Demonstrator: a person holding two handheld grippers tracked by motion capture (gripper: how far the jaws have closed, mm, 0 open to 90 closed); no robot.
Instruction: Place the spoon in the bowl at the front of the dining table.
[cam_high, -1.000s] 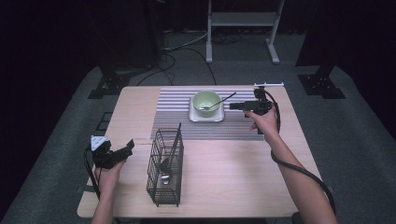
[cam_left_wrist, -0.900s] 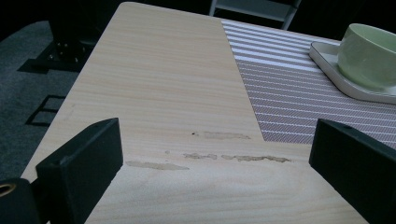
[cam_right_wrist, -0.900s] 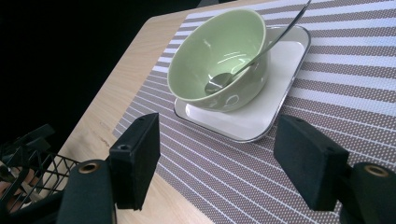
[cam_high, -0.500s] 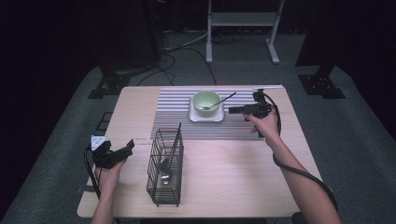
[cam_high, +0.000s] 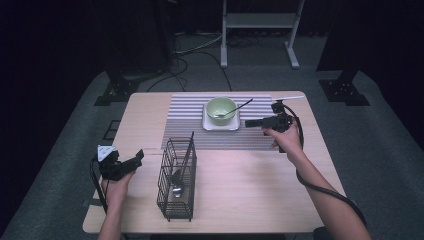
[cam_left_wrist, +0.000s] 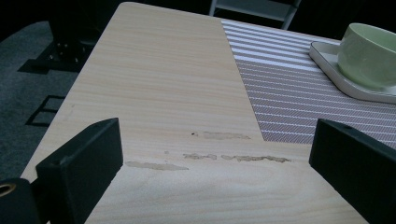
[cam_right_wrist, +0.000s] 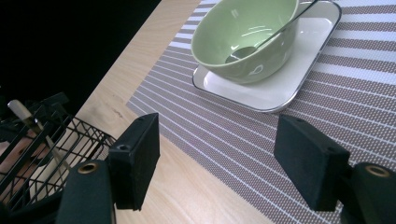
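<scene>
**Table stock: bowl set, caddy, two grippers**

1. Table (cam_high: 240, 200): pale wood. I log a striped mat (cam_high: 190, 125) across its far half.

2. Plate (cam_high: 220, 124): white, square, on the mat near table centre at 12 o'clock. In the right gripper view its near corner (cam_right_wrist: 275, 93) sits just ahead of the jaws.

3. Bowl (cam_high: 221, 107): green, upright, standing on the plate. In the left gripper view I see it (cam_left_wrist: 369, 56) at 2 o'clock, well apart from that gripper.

4. Spoon (cam_high: 240, 106): head down in the bowl, handle leaning over the rim toward 2 o'clock. In the right gripper view its head (cam_right_wrist: 238, 53) rests on the bowl's floor.

5. Caddy (cam_high: 176, 182): black wire basket, upright, on bare wood at 7 o'clock from the plate. I count utensils standing in it; which ones I cannot tell.

6. Right gripper (cam_high: 250, 122): held level at 3 o'clock of the plate, pointing at it, tips just beside its edge. Jaws apart, nothing between them; in its own view (cam_right_wrist: 217, 156) they frame mat only.

7. Left gripper (cam_high: 137, 156): at 9 o'clock of the caddy, near the table's left edge, tips aimed toward 2 o'clock. Jaws spread wide, nothing between them; in its own view (cam_left_wrist: 215, 158) bare wood lies between them.
</scene>
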